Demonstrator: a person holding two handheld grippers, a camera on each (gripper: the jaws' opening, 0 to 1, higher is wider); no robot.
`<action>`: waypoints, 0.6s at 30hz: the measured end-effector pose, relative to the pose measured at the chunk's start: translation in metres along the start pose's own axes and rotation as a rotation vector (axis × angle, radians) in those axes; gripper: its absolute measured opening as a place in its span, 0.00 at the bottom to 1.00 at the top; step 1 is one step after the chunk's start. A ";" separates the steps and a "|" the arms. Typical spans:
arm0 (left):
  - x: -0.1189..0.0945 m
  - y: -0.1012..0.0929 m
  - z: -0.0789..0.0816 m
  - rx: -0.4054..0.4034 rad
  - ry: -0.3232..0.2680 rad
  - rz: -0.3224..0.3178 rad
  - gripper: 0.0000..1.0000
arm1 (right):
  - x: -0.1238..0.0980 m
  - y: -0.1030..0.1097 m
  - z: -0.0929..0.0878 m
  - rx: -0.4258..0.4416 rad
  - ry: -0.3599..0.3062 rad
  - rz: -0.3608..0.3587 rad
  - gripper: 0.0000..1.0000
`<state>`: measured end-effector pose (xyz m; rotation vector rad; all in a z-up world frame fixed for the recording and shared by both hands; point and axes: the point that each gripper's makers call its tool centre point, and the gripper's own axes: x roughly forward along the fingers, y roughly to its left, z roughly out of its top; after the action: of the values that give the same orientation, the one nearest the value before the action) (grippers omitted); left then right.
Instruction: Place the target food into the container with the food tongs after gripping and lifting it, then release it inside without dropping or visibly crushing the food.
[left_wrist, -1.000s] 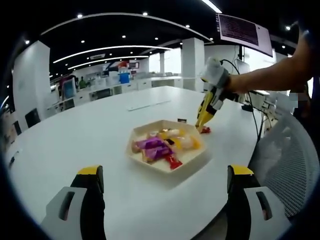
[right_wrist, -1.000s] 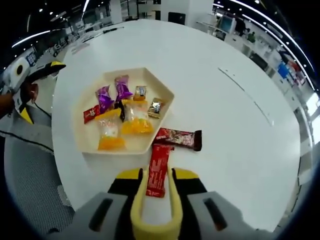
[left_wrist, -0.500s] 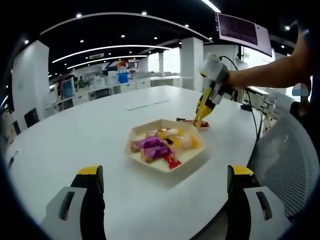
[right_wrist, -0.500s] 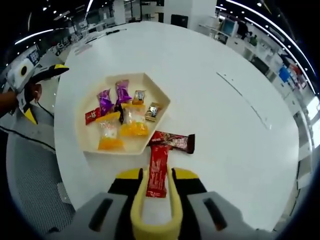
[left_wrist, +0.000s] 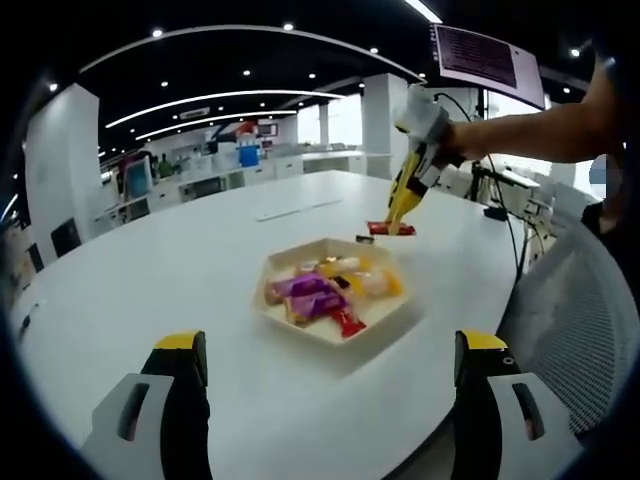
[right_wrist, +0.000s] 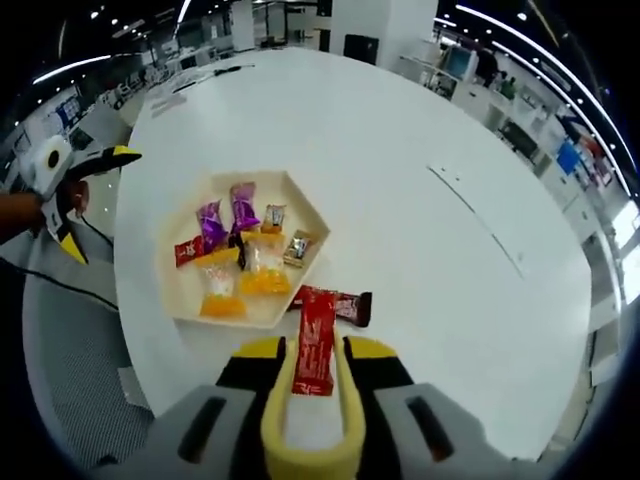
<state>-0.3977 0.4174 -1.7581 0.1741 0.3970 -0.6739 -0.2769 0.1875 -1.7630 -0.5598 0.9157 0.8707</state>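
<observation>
Where the round white surface (right_wrist: 400, 150) spreads widest across the right gripper view, a cream hexagonal tray (right_wrist: 312, 215) sits near its edge, holding wrapped snacks: two purple packets (right_wrist: 226, 210), two clear pouches of yellow sweets (right_wrist: 240, 275), a small red wrapper (right_wrist: 188, 250) and two little gold-toned pieces (right_wrist: 284, 232). In the left gripper view the same tray (left_wrist: 300, 330) lies ahead, between the left tongs (left_wrist: 325, 385), whose yellow-tipped jaws stand wide apart and hold nothing. The right tongs (right_wrist: 312, 372) are closed on a long red wrapped bar (right_wrist: 314, 335), pinched at its lower end and lifted, its top reaching over the tray's near rim. In the left gripper view those right tongs (left_wrist: 402, 212) hang above the surface beyond the tray with the red bar (left_wrist: 390, 229) at their tip, a person's forearm (left_wrist: 530, 140) behind them. A dark brown bar (right_wrist: 350, 305) lies on the surface just beside the tray.
</observation>
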 end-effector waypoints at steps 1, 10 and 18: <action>0.000 0.000 0.000 -0.001 0.002 -0.001 1.00 | -0.001 0.003 0.004 -0.004 -0.001 0.001 0.21; 0.000 -0.001 0.000 -0.001 0.002 -0.003 1.00 | 0.008 0.022 0.033 -0.042 -0.019 0.037 0.21; 0.000 0.000 0.000 -0.003 0.000 -0.001 1.00 | 0.016 0.044 0.055 -0.070 -0.039 0.072 0.22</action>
<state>-0.3975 0.4175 -1.7583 0.1711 0.3978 -0.6738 -0.2843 0.2589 -1.7512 -0.5710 0.8767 0.9790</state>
